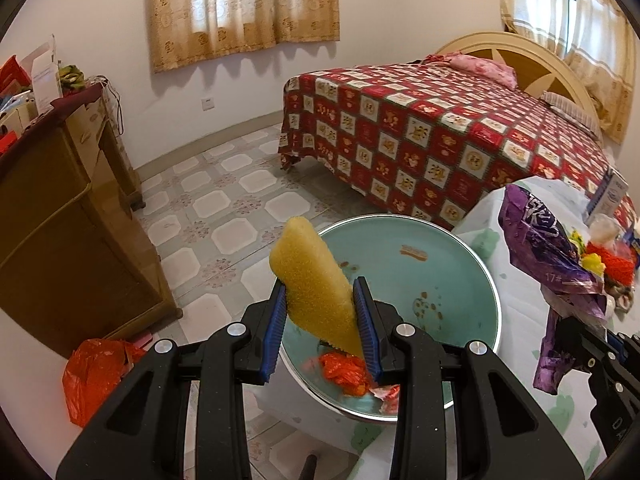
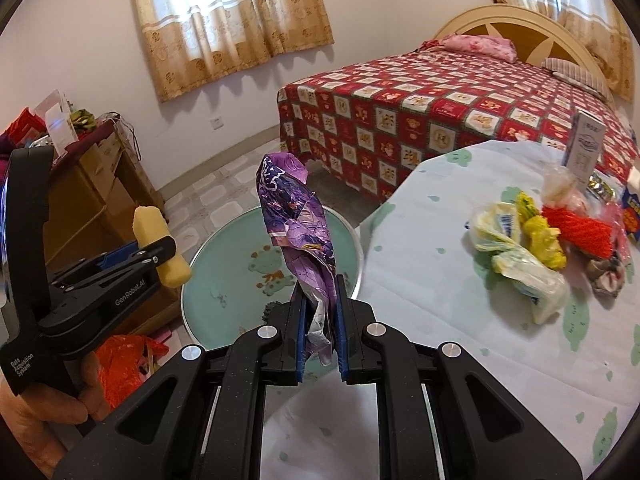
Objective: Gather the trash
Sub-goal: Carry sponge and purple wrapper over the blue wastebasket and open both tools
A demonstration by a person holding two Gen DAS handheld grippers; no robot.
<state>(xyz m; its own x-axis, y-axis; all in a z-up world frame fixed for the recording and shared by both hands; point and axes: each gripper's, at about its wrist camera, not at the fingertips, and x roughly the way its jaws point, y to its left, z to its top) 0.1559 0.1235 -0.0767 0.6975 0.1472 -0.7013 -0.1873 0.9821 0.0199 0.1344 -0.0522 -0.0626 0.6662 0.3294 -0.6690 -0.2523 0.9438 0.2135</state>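
Note:
My left gripper [image 1: 322, 320] is shut on a yellow sponge [image 1: 312, 276] and holds it over a teal basin [image 1: 440, 264] beside the table. Red wrapper scraps [image 1: 344, 372] lie in the basin's near side. My right gripper [image 2: 322, 320] is shut on a crumpled purple snack wrapper [image 2: 296, 224], held upright at the table's left edge, over the basin [image 2: 224, 272]. The left gripper [image 2: 160, 252] with the sponge [image 2: 160, 244] shows at the left in the right wrist view. The purple wrapper [image 1: 548, 244] also shows in the left wrist view.
More trash lies on the table [image 2: 420, 280]: pale yellow bags [image 2: 516, 256], a red net [image 2: 580, 228], a white carton [image 2: 584, 148]. An orange bag [image 1: 96, 376] lies on the floor by a wooden cabinet [image 1: 60, 240]. A bed [image 1: 440, 128] stands behind.

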